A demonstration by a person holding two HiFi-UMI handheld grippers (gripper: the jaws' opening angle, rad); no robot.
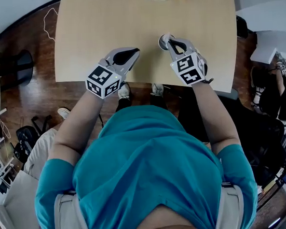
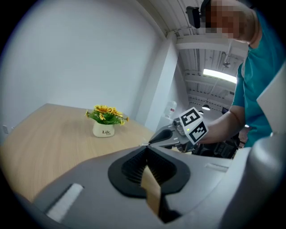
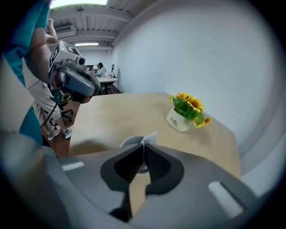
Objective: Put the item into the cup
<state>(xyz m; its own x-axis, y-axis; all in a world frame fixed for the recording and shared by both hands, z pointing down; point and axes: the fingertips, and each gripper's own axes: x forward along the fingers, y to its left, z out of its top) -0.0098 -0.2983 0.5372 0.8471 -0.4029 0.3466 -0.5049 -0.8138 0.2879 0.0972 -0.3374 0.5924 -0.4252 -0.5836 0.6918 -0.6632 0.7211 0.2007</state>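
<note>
Right gripper (image 3: 144,145): jaws pressed together, tips pinching small white item (image 3: 151,136) at cup (image 3: 128,142) rim, on the person's side of the flower pot (image 3: 178,120), lettered "Life". Left gripper (image 2: 146,147): jaws closed, empty. Pale wood table (image 1: 89,32); white wall (image 3: 201,53); dark wood floor (image 1: 30,94).

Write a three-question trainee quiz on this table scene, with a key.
1. True or false: the left tool holds something between its jaws.
2. What stands at the far end of the table? A) a flower pot B) a kettle C) a laptop
3. What does the right tool grip, and which thing sits by its tips?

Key:
1. False: its jaws are together with nothing between them.
2. A.
3. A thin white item; the cup.
</note>
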